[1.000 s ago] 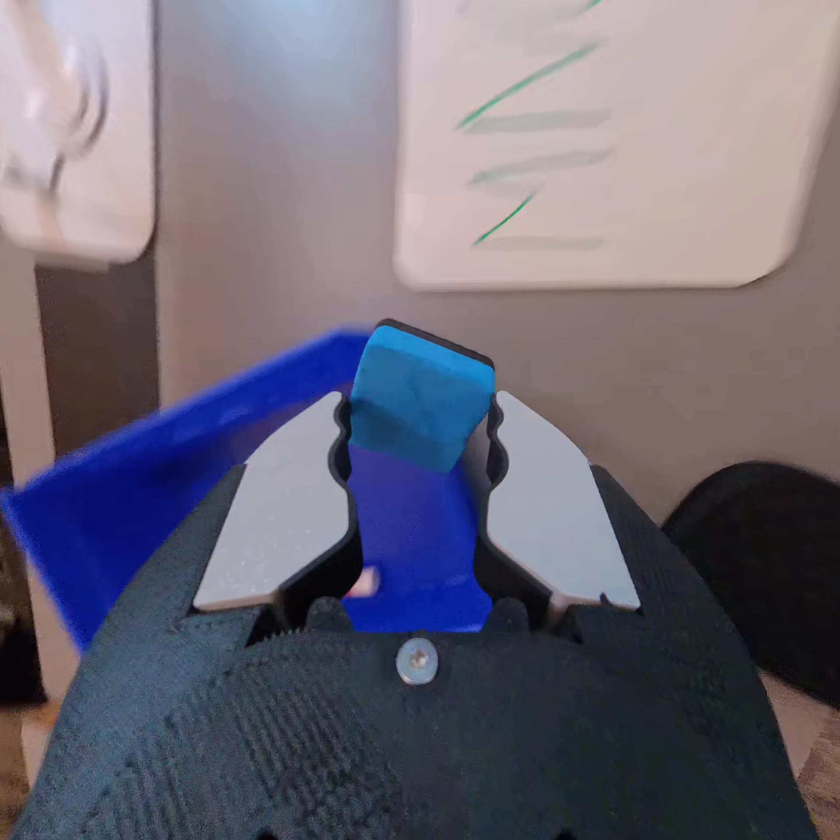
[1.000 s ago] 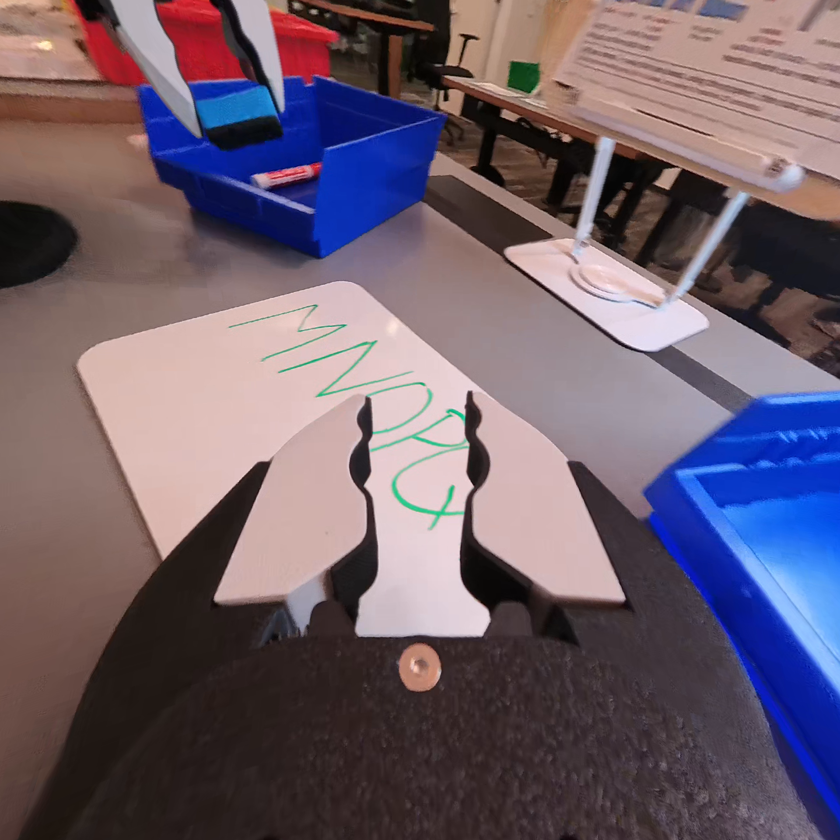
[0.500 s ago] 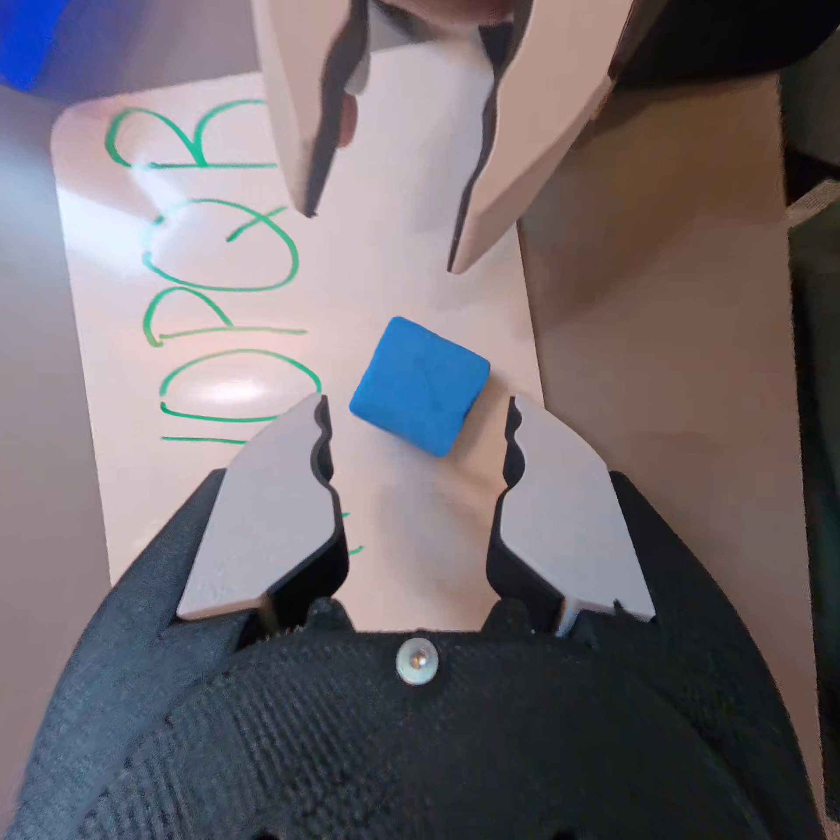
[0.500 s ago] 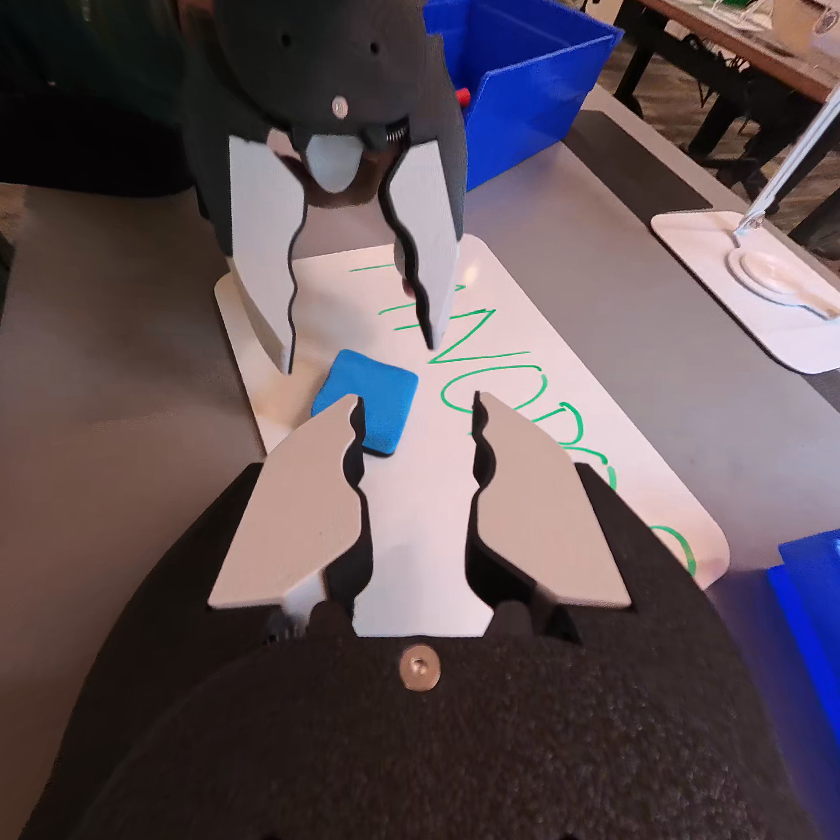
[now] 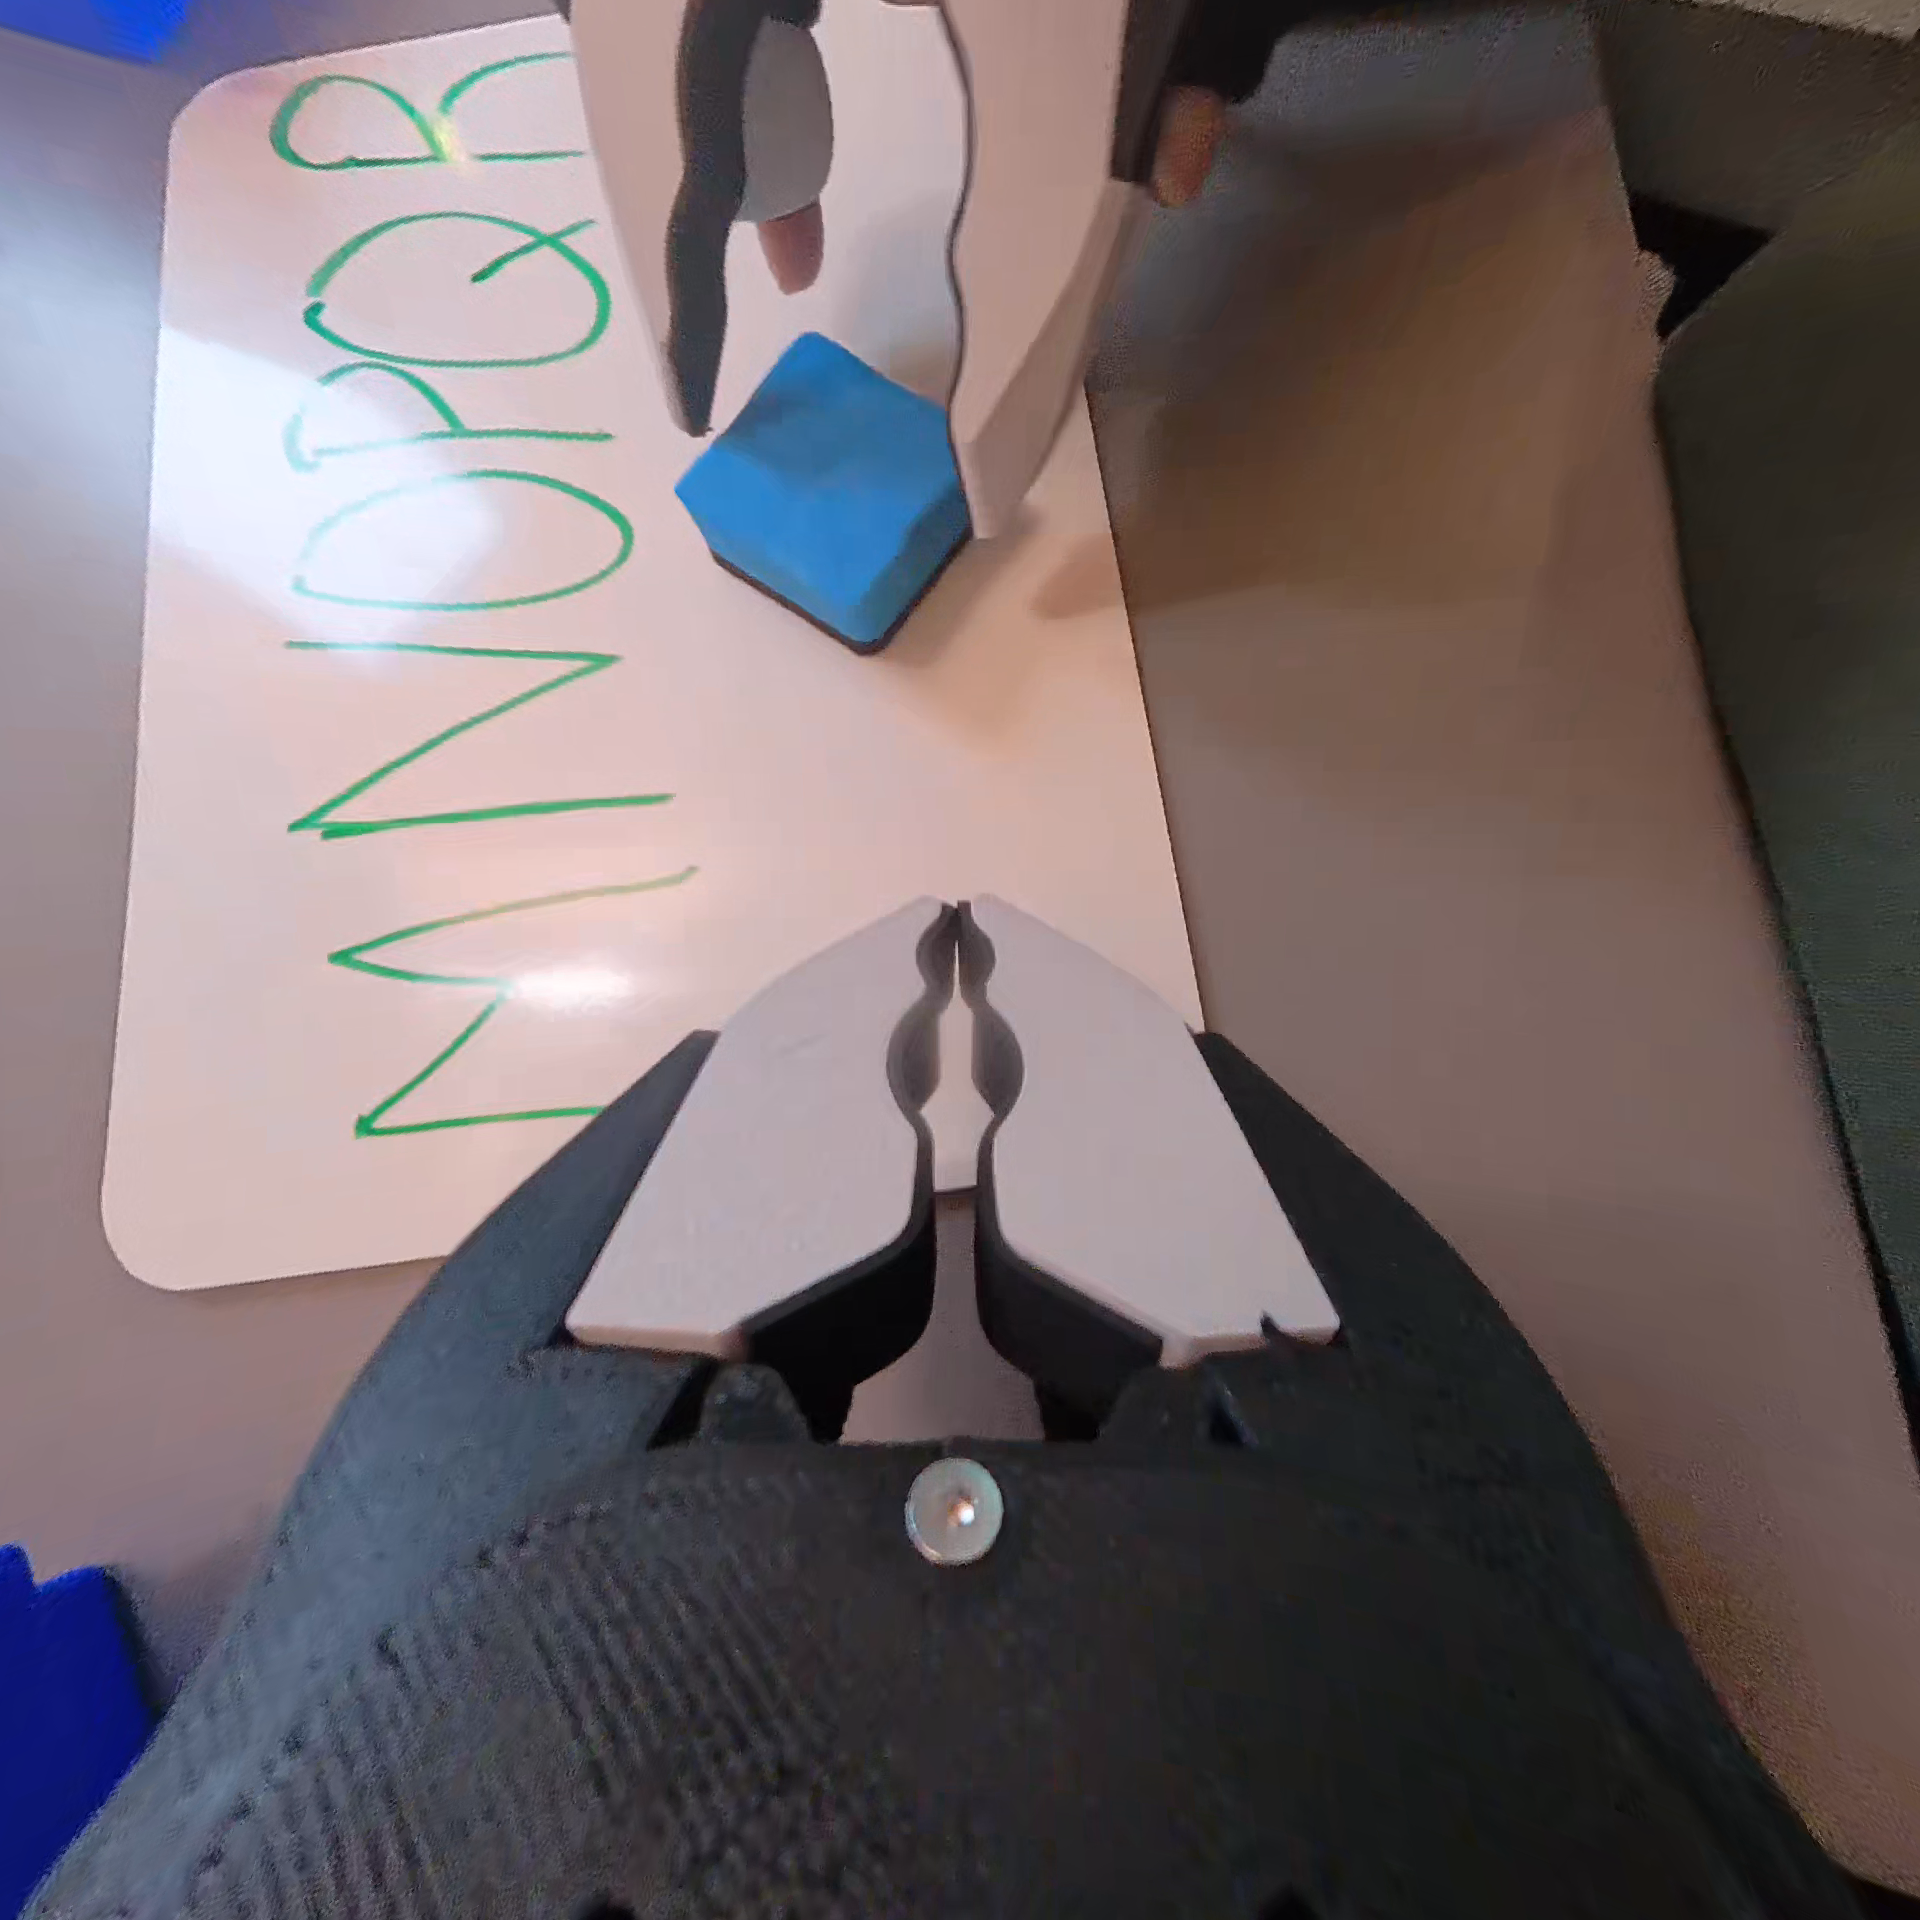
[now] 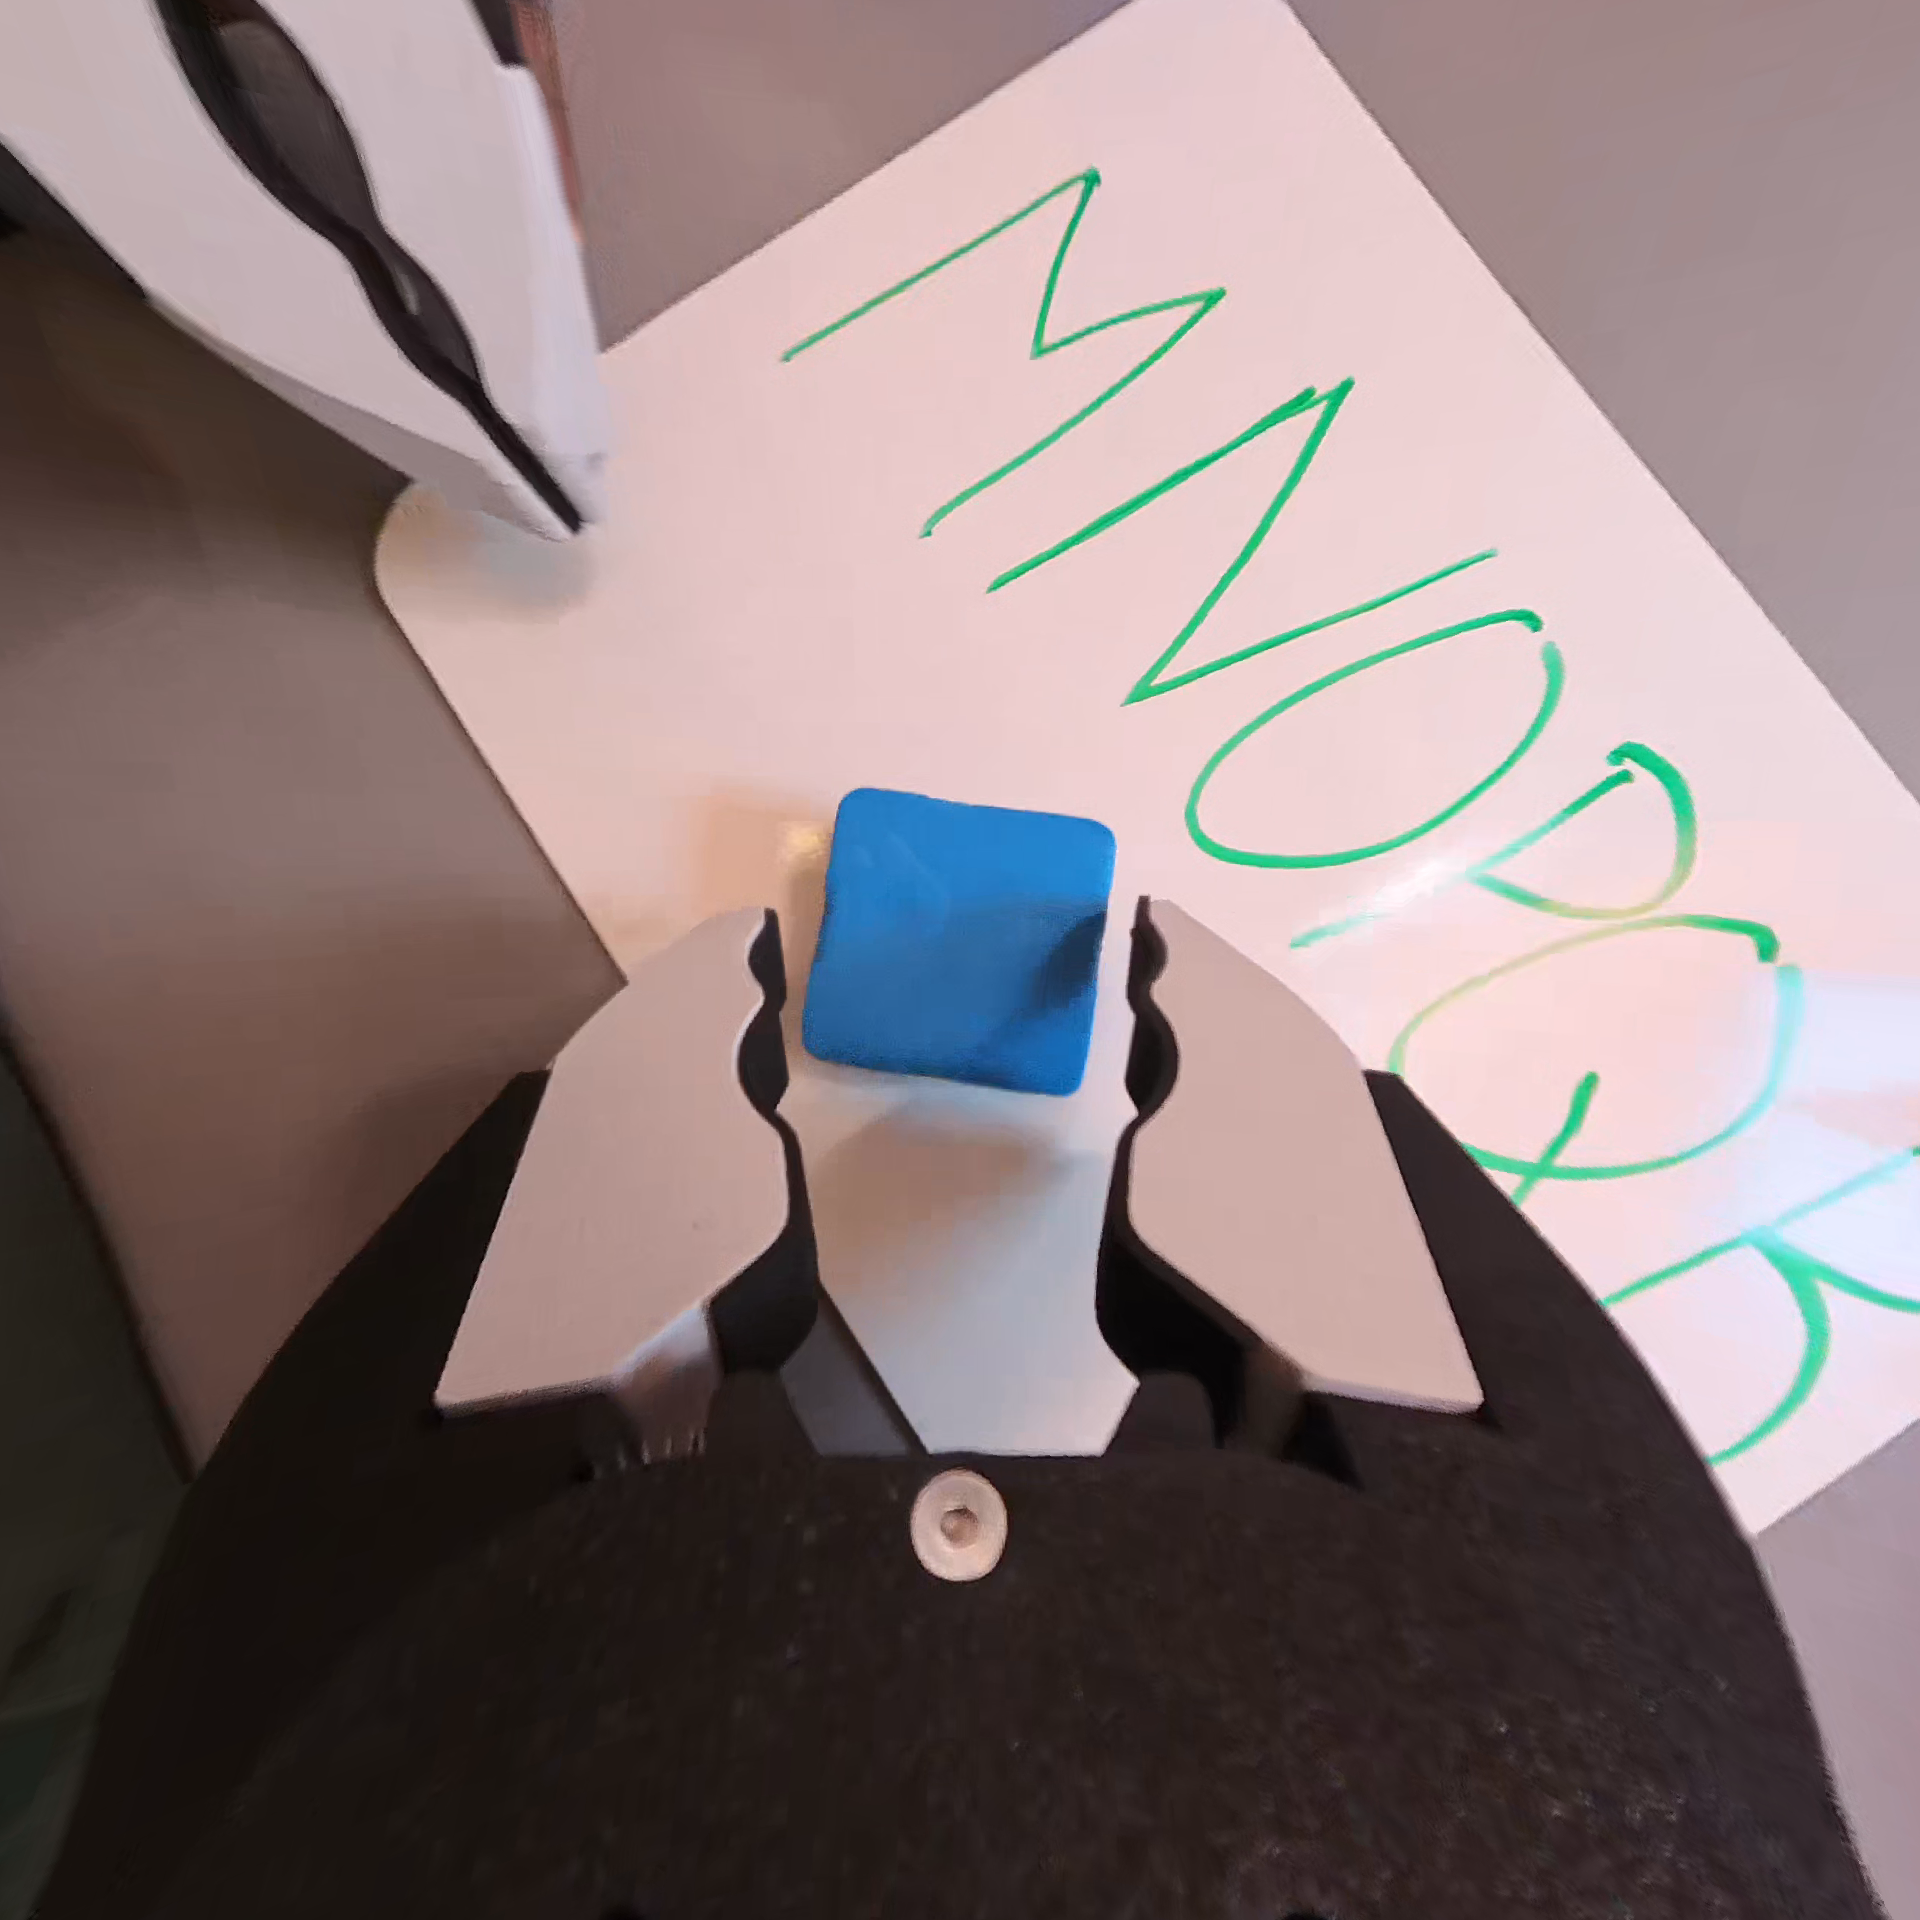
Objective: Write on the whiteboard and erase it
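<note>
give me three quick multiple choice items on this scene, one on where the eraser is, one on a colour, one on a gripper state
1. Where is the blue eraser?
A. on the whiteboard
B. in a bin
C. on the bare table

2. What colour is the writing?
A. red
B. green
C. black

3. How is the left gripper?
A. open
B. shut on the eraser
C. shut, empty

Answers:
1 A, it sits on the white surface beside the writing.
2 B, the strokes are green.
3 C, its fingertips meet with nothing between; the open right gripper straddles the eraser.
</note>
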`<state>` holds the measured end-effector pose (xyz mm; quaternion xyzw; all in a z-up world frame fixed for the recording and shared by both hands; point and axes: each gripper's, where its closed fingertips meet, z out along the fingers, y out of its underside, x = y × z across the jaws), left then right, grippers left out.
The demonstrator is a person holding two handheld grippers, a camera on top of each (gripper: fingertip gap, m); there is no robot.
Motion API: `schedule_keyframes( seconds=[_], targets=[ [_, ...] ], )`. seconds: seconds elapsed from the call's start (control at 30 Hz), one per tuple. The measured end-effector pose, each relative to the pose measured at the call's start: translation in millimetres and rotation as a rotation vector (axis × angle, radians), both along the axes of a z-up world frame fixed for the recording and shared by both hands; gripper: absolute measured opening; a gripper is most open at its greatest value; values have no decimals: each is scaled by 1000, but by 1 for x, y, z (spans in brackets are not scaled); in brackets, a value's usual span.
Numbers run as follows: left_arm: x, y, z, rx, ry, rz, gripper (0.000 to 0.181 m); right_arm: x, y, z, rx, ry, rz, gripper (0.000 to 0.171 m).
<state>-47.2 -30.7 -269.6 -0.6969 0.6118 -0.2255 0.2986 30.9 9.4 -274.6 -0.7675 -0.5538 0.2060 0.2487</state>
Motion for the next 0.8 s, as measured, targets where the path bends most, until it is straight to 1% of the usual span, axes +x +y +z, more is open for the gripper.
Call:
schedule_keyframes(
  seconds=[0.03, 0.07, 0.17, 0.23, 0.33, 0.43, 0.57, 0.63, 0.7, 0.73, 0.8],
  targets=[
    [-2, -2, -3, 20, -1, -4, 0, -1, 1, -2, 3, -25, -3, 60],
    [-5, -4, -6, 27, 5, -11, 0, -1, 1, -4, 1, -49, 0, 53],
    [-15, -10, -21, 9, 53, -34, 0, 0, -1, -4, -3, -100, 26, 52],
    [-16, -13, -21, -18, 41, -42, 0, 3, -3, -5, -19, -120, 42, 51],
    [-15, -18, -21, -18, 21, -63, 0, 15, 1, -5, -33, -117, 6, 51],
    [-15, -19, -21, -8, 26, -64, 0, 49, 27, -5, -42, -136, -102, 51],
    [-14, -20, -21, -5, 26, -60, 0, 99, 77, -5, -61, -145, -272, 51],
    [-14, -20, -21, -5, 28, -61, 0, 110, 104, -5, -50, -126, -342, 51],
    [-14, -20, -21, -13, 25, -60, 0, 104, 117, -5, -39, -123, -370, 51],
    [-14, -20, -21, -13, 21, -64, 0, 92, 113, -5, -34, -125, -335, 51],
    [-15, -20, -21, -13, 12, -65, 0, 64, 88, -6, -38, -115, -229, 50]
  ],
)
